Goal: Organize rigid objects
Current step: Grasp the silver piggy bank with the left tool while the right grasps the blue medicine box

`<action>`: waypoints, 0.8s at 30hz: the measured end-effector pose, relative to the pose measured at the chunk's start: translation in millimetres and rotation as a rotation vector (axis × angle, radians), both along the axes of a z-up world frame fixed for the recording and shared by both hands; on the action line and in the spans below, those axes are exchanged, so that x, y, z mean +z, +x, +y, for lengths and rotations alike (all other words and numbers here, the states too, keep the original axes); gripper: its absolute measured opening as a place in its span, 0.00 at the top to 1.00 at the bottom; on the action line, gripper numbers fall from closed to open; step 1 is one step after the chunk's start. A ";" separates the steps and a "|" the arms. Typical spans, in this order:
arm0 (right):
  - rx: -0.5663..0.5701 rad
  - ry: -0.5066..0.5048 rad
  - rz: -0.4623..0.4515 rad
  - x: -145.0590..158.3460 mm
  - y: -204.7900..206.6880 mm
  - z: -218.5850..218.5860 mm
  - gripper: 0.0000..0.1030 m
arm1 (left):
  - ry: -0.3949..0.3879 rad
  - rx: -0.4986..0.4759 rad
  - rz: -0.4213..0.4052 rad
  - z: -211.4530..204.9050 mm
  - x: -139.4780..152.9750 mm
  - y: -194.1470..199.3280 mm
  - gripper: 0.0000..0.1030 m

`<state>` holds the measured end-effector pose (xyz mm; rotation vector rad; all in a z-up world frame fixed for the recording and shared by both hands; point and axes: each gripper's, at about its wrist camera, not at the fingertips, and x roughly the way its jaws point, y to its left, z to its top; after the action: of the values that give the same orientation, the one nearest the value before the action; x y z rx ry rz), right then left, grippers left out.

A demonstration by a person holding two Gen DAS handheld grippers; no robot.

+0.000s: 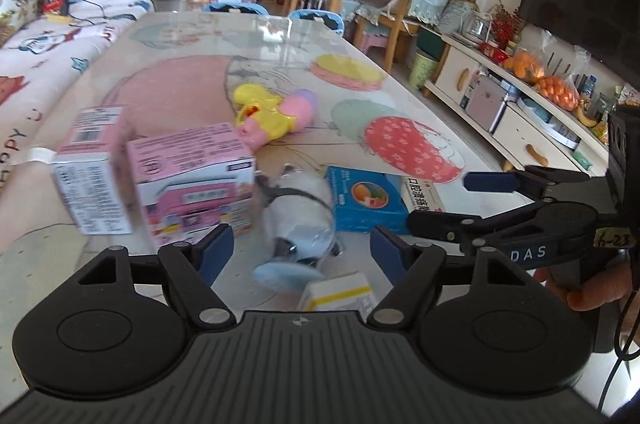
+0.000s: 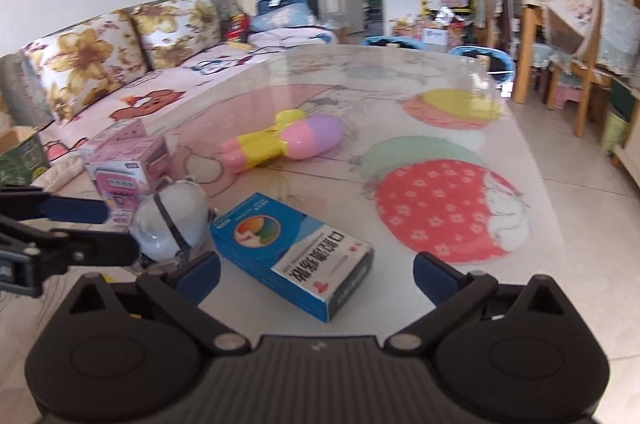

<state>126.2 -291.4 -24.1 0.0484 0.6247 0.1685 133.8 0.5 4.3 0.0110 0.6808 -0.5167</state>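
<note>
On the glass-topped table [image 1: 180, 36], a clear plastic capsule with a white and blue figure [image 1: 298, 216] lies between the pads of my left gripper [image 1: 302, 248]. The pads stand apart from it, so the gripper is open. A blue medicine box [image 2: 292, 252] lies flat between the wide-open fingers of my right gripper [image 2: 316, 274], untouched. Two pink toy boxes [image 1: 192, 180] [image 1: 90, 168] stand to the left. A yellow and pink plastic toy [image 2: 284, 140] lies farther back. A small white and yellow box [image 1: 340, 294] sits just under the left gripper.
A sofa with floral cushions [image 2: 100, 64] runs along the table's left side. On the right stand a TV cabinet [image 1: 520, 112] with fruit bags and wooden chairs [image 2: 560, 36]. Blue stools [image 1: 316, 16] sit at the table's far end.
</note>
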 end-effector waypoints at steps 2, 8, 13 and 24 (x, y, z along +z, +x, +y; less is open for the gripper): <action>0.006 -0.020 0.000 -1.0 4.8 -0.9 0.01 | 0.001 -0.007 0.019 -2.6 -2.7 6.6 0.18; 0.084 -0.045 0.029 -13.5 13.7 -4.1 0.01 | -0.017 -0.012 0.086 -6.9 -11.9 24.3 0.26; 0.105 -0.059 -0.002 -17.5 23.2 0.8 0.01 | -0.020 -0.007 0.093 -9.8 -17.3 31.2 0.27; 0.161 -0.159 -0.020 -23.0 37.8 24.2 0.13 | -0.003 0.015 0.060 -18.4 -20.4 37.0 0.36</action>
<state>164.0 -267.2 -47.1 -0.1573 0.6207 0.2738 170.9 -17.9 -16.1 -0.0122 0.7388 -0.5053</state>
